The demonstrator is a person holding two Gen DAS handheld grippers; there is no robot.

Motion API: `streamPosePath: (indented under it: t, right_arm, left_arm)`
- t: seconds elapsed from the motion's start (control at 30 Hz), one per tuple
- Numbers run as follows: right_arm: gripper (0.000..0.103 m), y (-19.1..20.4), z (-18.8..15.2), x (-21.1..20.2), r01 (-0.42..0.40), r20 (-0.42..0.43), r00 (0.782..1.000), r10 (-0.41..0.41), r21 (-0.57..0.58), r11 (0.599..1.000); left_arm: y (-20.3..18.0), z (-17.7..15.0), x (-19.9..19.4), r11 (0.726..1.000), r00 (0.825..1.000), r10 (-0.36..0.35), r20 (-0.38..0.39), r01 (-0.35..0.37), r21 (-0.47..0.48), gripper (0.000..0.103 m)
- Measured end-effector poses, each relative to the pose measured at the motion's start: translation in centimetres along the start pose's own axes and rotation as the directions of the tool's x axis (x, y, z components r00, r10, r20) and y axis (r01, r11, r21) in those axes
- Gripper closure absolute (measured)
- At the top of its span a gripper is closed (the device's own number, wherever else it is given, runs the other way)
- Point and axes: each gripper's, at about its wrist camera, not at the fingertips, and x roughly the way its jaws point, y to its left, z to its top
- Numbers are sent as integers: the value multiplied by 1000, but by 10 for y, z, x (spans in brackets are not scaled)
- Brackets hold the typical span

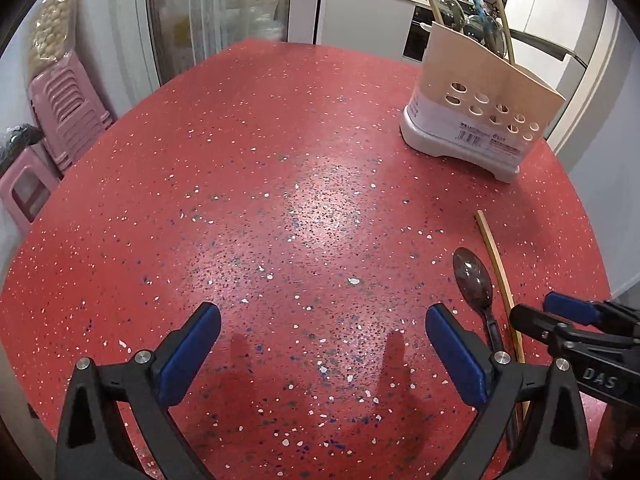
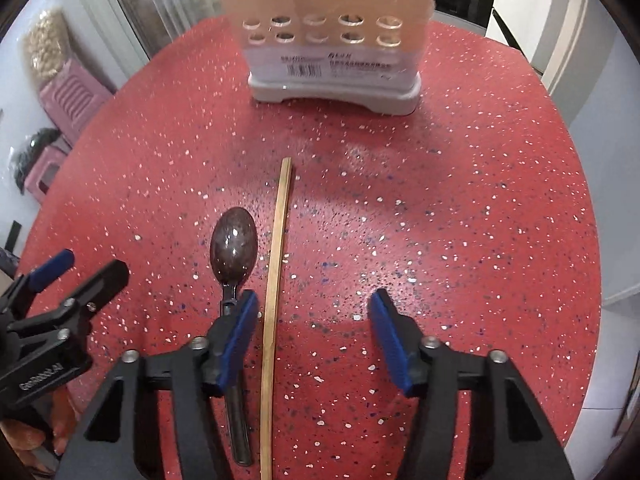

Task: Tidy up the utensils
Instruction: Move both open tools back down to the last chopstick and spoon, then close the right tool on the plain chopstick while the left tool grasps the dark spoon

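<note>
A dark spoon (image 2: 233, 249) and a single wooden chopstick (image 2: 276, 264) lie side by side on the red speckled table (image 2: 460, 220). My right gripper (image 2: 314, 336) is open just above them; the chopstick lies between its fingers and the spoon handle passes under the left finger (image 2: 240, 332). A beige utensil holder (image 2: 332, 28) with round holes stands at the far side, holding several utensils (image 1: 472, 12). My left gripper (image 1: 320, 344) is open and empty over bare table, left of the spoon (image 1: 474, 276) and chopstick (image 1: 496, 264).
Pink plastic stools (image 1: 60, 100) stand stacked off the table's left edge. A fridge door (image 1: 208, 12) and kitchen counter lie beyond the far edge. The table's right edge (image 2: 592, 280) drops to the floor.
</note>
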Motion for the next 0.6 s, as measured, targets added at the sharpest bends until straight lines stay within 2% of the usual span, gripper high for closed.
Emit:
streamPosePath:
  t: [0.17, 0.33, 0.43, 0.47, 0.6]
  right_arm:
    - [49, 13, 1, 3, 51, -10, 999, -51, -67, 996]
    - [60, 23, -3, 4, 64, -10, 998, -65, -110, 992]
    - [79, 28, -3, 3, 56, -6, 998, -57, -121, 991]
    - [92, 28, -4, 2, 50, -4, 999, -51, -121, 991]
    - [97, 20, -5, 1, 10, 8, 1000, -9, -104, 994]
  left_arm:
    - [-3, -1, 0, 1000, 1000, -1, -10, 1, 9, 0]
    - [-10, -2, 0, 1000, 1000, -8, -24, 9, 23, 0]
    - [-16, -3, 0, 999, 999, -14, -37, 16, 35, 0]
    - [-17, -3, 1, 999, 999, -17, -40, 19, 37, 0]
    - [-28, -4, 2, 998, 998, -28, -62, 31, 51, 0]
